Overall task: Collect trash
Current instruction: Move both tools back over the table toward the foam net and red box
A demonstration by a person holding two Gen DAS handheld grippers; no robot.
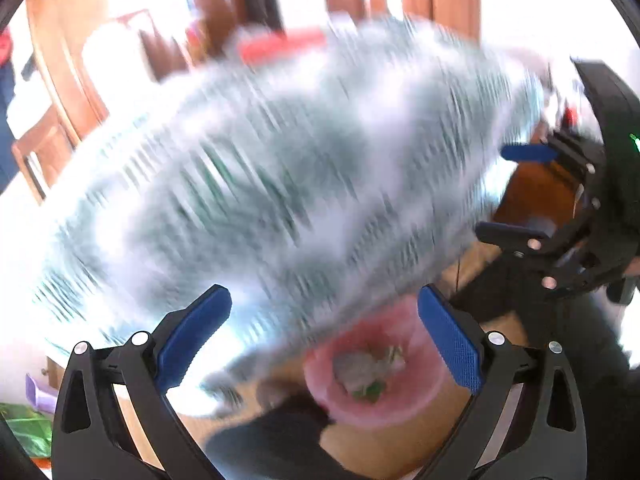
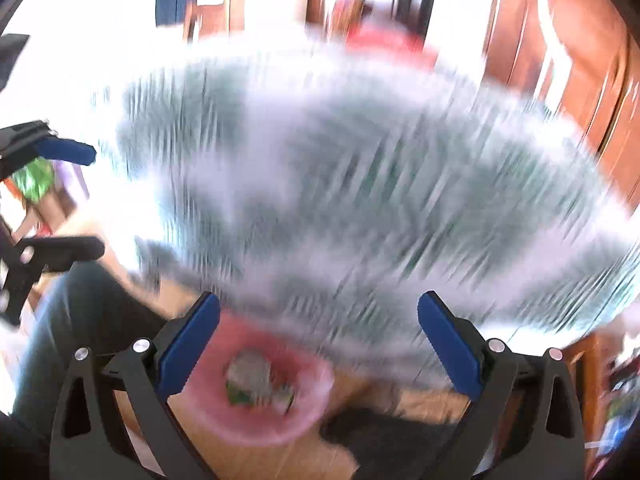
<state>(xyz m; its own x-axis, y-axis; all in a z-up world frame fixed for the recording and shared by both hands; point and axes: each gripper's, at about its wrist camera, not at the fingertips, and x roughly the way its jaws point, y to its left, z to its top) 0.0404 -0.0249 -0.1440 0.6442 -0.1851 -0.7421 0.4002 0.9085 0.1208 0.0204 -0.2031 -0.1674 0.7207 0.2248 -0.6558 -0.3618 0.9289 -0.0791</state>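
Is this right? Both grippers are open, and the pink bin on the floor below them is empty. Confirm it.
Not quite. The pink bin is not empty: the left wrist view shows pale crumpled scraps and something green inside it. The rest stands: the left gripper and the right gripper are both open above it.

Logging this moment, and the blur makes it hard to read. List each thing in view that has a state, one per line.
left gripper: jaws open, nothing between them
right gripper: jaws open, nothing between them
pink bin: upright on the floor, open top, trash inside
trash: pale crumpled pieces with green bits, lying in the bin
patterned table surface: heavily motion-blurred, bin partly under its edge
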